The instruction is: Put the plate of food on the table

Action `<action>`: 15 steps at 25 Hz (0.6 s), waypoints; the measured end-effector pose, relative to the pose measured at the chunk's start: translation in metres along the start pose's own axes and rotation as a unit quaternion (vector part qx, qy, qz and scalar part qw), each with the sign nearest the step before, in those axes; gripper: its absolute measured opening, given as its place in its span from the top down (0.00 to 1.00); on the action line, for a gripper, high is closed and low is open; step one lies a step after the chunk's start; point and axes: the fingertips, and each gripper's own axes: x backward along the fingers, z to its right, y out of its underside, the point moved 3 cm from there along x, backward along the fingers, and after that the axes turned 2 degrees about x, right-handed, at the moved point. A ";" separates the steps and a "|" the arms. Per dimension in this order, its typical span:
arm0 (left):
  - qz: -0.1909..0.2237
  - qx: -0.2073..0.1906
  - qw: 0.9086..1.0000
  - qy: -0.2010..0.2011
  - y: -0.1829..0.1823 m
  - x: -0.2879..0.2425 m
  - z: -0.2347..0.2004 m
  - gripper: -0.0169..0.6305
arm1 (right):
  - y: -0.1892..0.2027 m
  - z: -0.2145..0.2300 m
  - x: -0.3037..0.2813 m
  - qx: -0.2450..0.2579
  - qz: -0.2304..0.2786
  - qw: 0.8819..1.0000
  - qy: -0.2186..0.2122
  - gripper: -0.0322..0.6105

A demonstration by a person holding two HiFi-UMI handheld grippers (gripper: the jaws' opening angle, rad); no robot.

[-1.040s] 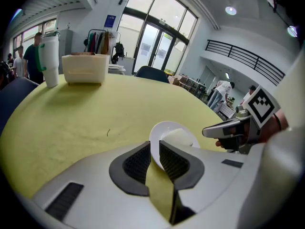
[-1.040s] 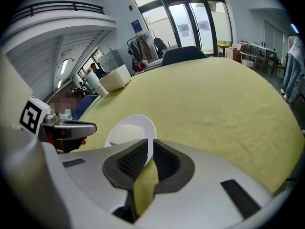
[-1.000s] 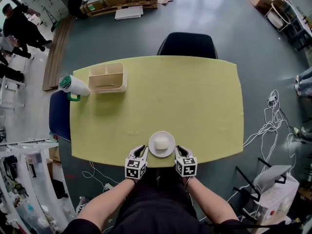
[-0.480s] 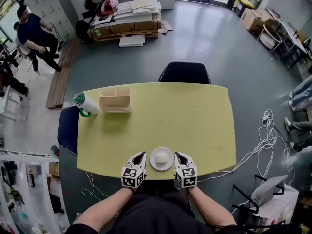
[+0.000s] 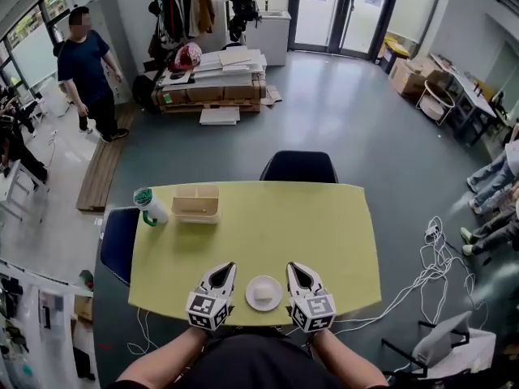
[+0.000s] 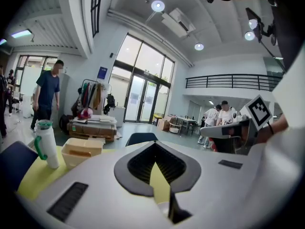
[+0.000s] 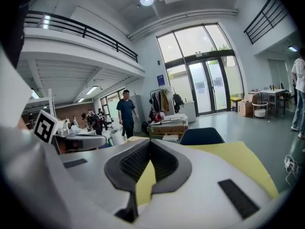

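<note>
**View lifts, tools slide past plate**

Head view has tilted up. The table (image 5: 324,233) now sits low and small in frame, with glass doors (image 5: 340,6) and a clothes rack (image 5: 182,6) newly in sight. Left tool (image 5: 225,269) and right tool (image 5: 295,269) tips now reach beyond the plate (image 5: 264,292) (earlier level with its middle). The person (image 5: 87,63) in the dark shirt has straightened up.

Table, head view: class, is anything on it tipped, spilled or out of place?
Nothing stands out. The plate lies flat near the table's front edge, with the food on it, between the left gripper and the right gripper. The bottle stands upright beside the box.
</note>
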 end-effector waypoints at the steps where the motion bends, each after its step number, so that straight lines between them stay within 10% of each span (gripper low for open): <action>1: 0.009 -0.005 1.000 0.004 -0.011 0.003 0.002 0.96 | -0.012 -0.005 0.002 0.005 0.011 1.000 -0.003 0.93; 15: 0.080 -0.023 0.996 0.020 -0.073 0.038 0.025 0.96 | -0.078 -0.036 0.023 0.014 0.079 0.996 -0.026 0.93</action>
